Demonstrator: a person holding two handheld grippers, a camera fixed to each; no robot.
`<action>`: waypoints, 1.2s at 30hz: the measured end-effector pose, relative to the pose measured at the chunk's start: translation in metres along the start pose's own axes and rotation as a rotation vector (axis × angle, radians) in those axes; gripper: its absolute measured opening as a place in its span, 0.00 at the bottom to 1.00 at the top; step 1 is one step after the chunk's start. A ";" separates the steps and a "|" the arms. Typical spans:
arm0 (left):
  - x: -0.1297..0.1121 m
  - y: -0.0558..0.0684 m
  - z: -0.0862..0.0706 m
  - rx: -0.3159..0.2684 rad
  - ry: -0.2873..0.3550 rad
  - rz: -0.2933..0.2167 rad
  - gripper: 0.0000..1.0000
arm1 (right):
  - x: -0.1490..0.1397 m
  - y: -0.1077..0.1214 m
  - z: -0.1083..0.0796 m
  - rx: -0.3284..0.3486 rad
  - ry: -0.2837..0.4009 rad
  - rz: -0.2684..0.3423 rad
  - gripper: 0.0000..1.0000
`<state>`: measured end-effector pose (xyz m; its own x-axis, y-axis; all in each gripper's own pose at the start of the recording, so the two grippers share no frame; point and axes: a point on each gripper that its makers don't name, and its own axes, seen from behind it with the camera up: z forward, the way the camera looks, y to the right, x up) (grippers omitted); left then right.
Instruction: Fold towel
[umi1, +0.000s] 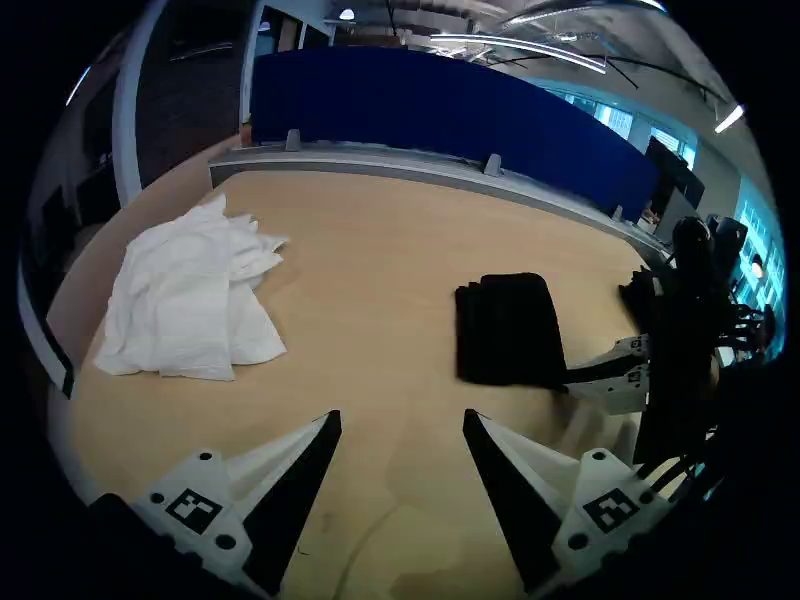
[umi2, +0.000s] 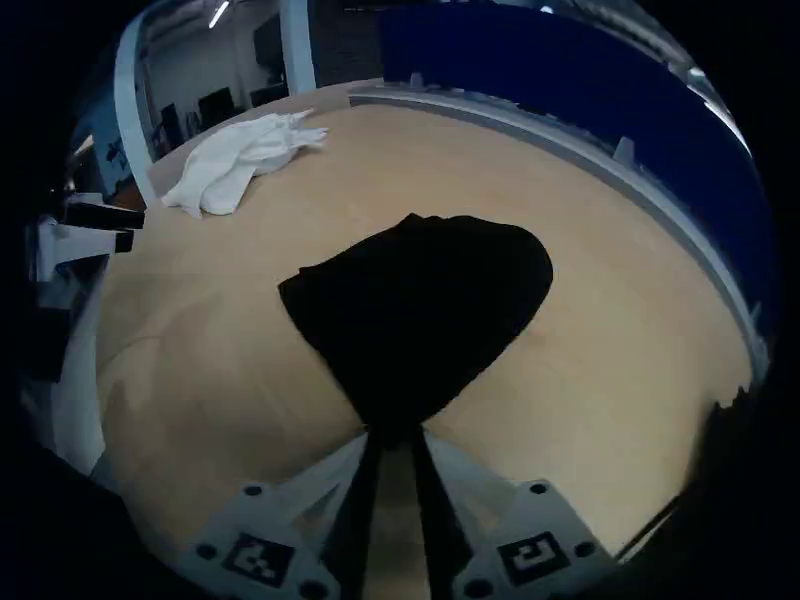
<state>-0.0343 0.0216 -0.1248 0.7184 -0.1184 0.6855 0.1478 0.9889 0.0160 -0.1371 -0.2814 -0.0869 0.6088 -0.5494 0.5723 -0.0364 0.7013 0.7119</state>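
Desk (umi1: 400, 260) of pale wood, backed along its far edge by a blue partition (umi1: 440, 105). Two cloths on it.

Black towel (umi2: 420, 300): lies toward the desk's right side, about midway between the far and near edges. In the left gripper view it reads as a tidy folded rectangle, flat on the wood.

Right gripper (umi2: 395, 440): fingers drawn almost together and clamped on the near corner of the black towel, with cloth pinched between both tips and gathered to a point there. In the left gripper view this gripper reaches in from the desk's right edge, its tips at the towel's near right corner. Whether the pinched corner is raised off the wood cannot be told.

Left gripper (umi1: 401, 418): fingers spread wide with nothing between them, over bare wood close to the desk's near edge and well apart from both cloths.

White towel (umi1: 190, 295): crumpled and loosely heaped toward the desk's far left corner, well apart from the black towel.
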 end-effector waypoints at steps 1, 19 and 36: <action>0.000 0.000 0.000 0.000 0.000 0.000 0.90 | 0.000 0.000 0.000 0.003 0.001 0.003 0.19; 0.005 0.004 0.001 -0.005 0.004 0.007 0.90 | 0.005 -0.002 -0.003 0.014 0.006 -0.006 0.05; 0.016 0.009 -0.001 -0.006 0.022 0.018 0.90 | 0.048 0.008 -0.030 0.008 0.090 -0.036 0.05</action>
<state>-0.0208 0.0281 -0.1144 0.7356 -0.1028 0.6696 0.1386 0.9904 -0.0002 -0.0847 -0.2886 -0.0664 0.6783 -0.5311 0.5079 -0.0196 0.6778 0.7350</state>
